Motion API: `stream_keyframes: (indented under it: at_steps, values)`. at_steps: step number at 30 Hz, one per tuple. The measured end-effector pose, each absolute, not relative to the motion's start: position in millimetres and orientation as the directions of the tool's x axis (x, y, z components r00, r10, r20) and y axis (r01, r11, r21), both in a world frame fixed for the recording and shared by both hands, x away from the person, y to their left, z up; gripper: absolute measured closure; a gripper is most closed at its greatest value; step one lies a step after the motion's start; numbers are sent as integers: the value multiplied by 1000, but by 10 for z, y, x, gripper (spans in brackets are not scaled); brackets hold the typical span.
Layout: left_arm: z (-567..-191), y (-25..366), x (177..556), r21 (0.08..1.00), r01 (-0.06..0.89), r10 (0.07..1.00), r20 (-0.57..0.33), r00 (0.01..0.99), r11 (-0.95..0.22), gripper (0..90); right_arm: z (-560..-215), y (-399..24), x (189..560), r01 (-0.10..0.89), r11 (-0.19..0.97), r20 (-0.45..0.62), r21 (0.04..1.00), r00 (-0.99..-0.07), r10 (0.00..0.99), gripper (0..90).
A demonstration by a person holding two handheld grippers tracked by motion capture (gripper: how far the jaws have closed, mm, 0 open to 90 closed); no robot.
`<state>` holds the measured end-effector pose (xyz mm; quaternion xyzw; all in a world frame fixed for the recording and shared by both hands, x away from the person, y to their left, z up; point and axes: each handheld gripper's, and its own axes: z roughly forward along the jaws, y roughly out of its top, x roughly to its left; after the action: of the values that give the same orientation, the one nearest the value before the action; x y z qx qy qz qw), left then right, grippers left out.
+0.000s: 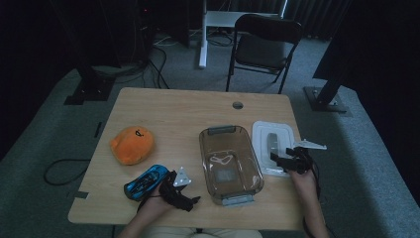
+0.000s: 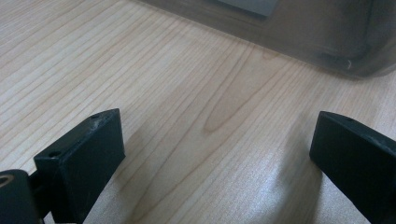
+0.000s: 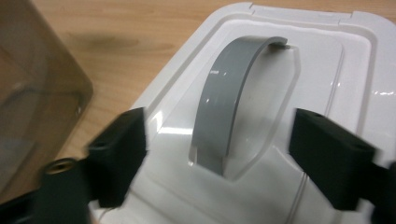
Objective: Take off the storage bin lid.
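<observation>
Both tongs wide open, empty; right tongs (image 3: 217,154) straddle glossy white lid's (image 3: 355,70) curved grey handle (image 3: 229,102).

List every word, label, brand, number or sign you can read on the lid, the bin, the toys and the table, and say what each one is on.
No readable text anywhere.
White lid and its grey handle: plain, no lettering.
Clear bin: a pale patch on its floor, too blurred to read.
Orange plush: dark face marks, no letters.
Blue toy car: too small and dim to tell.
Table: bare wood grain.
</observation>
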<state>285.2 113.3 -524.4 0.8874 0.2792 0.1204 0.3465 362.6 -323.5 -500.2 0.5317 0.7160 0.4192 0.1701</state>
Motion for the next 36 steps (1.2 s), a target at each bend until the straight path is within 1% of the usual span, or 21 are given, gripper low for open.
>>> stream_keyframes:
  at_steps: [1,3,8,11,15,18,19,20,21,23,28,36]
  values:
    - [-5244,1129,2855,682,413,579,20,815,-604,35,-4994,-3228,3606,619,83,198,781,-372,907,159]
    - [-5245,1123,2858,682,414,581,20,814,-603,32,-4989,-3221,3564,611,78,205,788,-380,902,125]
    - [-5245,1096,2860,684,432,607,19,794,-587,32,-4971,-3192,3457,571,54,220,819,-399,890,126]
    - [-5243,1074,2847,682,443,619,19,785,-582,34,-4947,-3103,3333,543,78,183,836,-410,893,126]
    - [-5231,1063,2855,673,453,625,19,780,-585,36,-4994,-2978,3236,557,115,183,823,-451,873,126]
    - [-5212,1041,2867,665,461,637,29,771,-588,37,-5034,-2906,3193,567,137,178,812,-465,867,127]
    - [-5178,1023,2869,666,451,637,48,769,-594,39,-5069,-2839,3146,572,157,181,805,-490,853,127]
    - [-5178,1023,2869,666,451,637,48,769,-594,39,-5069,-2839,3146,572,157,181,805,-490,853,127]
    - [-5131,1013,2882,672,449,645,57,762,-589,39,-5099,-2780,3106,576,183,170,797,-504,846,127]
    - [-5083,1012,2909,675,454,651,50,758,-581,40,-5115,-2751,3081,577,197,165,792,-514,842,127]
    - [-5023,986,2966,681,451,653,53,755,-577,43,-5118,-2741,3070,584,188,187,790,-520,833,128]
    - [-4889,905,3086,683,443,671,92,736,-581,43,-5140,-2687,3049,589,209,194,780,-546,815,128]
